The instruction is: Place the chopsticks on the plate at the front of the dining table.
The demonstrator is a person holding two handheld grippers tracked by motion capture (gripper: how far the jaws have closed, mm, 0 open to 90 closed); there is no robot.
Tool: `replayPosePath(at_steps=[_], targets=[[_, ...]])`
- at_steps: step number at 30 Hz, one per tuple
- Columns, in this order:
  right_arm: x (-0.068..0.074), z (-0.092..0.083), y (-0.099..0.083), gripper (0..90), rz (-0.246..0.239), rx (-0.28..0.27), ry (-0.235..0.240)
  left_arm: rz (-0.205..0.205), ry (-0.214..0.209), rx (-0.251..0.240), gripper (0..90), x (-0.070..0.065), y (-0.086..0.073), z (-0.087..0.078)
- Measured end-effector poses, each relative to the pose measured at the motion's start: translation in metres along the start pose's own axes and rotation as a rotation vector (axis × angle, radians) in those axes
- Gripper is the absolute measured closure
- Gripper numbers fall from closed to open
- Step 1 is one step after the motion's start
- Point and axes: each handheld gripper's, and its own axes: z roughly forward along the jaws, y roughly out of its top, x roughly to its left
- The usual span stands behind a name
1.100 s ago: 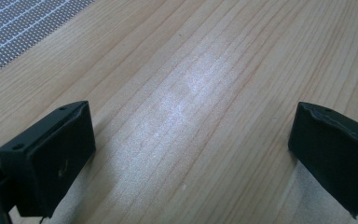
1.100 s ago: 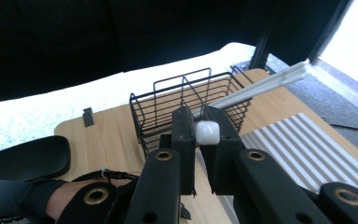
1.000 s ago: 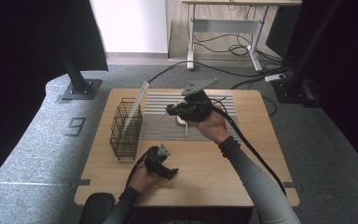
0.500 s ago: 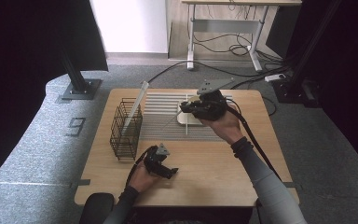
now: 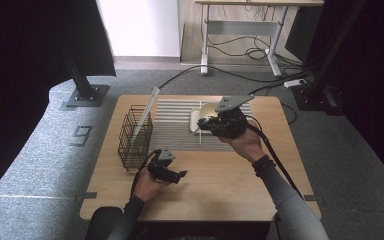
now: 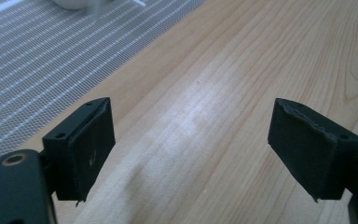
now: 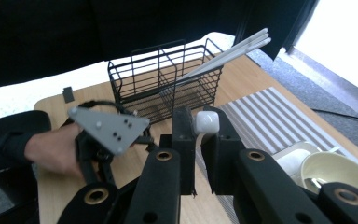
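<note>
While the right claw [image 7: 198, 140] is clamped tight on a thin white utensil [image 7: 206, 122], all you really get in the right gripper view is its blunt white end poking up between the two black jaws, so I can't say if it's a spoon or a chopstick or what. In the high view a thin white stick [image 5: 200, 134] hangs down from that claw [image 5: 203, 126] over the striped mat [image 5: 172, 125], up off the desk [image 5: 220, 185], just in front of the white dishes [image 5: 200, 114] at the far end of the mat. One of those is a cream bowl [image 7: 333, 172], right beside the claw in the right gripper view.

The left claw [image 6: 191, 144] is holding nothing. Its jaws stand wide apart with bare wood between them, though they've just been closing a little. It sits over the near left part of the desk, in the person's left hand [image 5: 147, 185], well apart from the right one.

Left of the mat there's a black wire basket [image 5: 135, 137] with a few long white sticks [image 7: 228, 55] leaning out of it, tips pointing away from the person. Basket and mat are just beside each other; can't tell if they touch.
</note>
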Motion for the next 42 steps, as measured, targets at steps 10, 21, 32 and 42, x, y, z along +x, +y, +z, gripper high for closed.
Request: replayPosePath(at_steps=[10, 21, 32, 42], targets=[[0.008, 0.004, -0.019, 82.7, 0.007, 0.019, 0.035, 0.062, -0.004, -0.034, 28.5, -0.004, 0.013, -0.004], [0.018, 0.010, -0.031, 82.7, 0.004, 0.049, 0.081, 0.110, -0.026, -0.097, 59.0, -0.011, 0.019, -0.007], [0.015, 0.013, -0.033, 82.6, 0.035, 0.057, 0.102, 0.192, -0.012, -0.123, 82.2, -0.017, 0.020, -0.009], [-0.002, 0.016, -0.034, 73.8, 0.088, 0.055, 0.040, 0.205, -0.044, -0.112, 85.7, -0.021, 0.021, -0.009]])
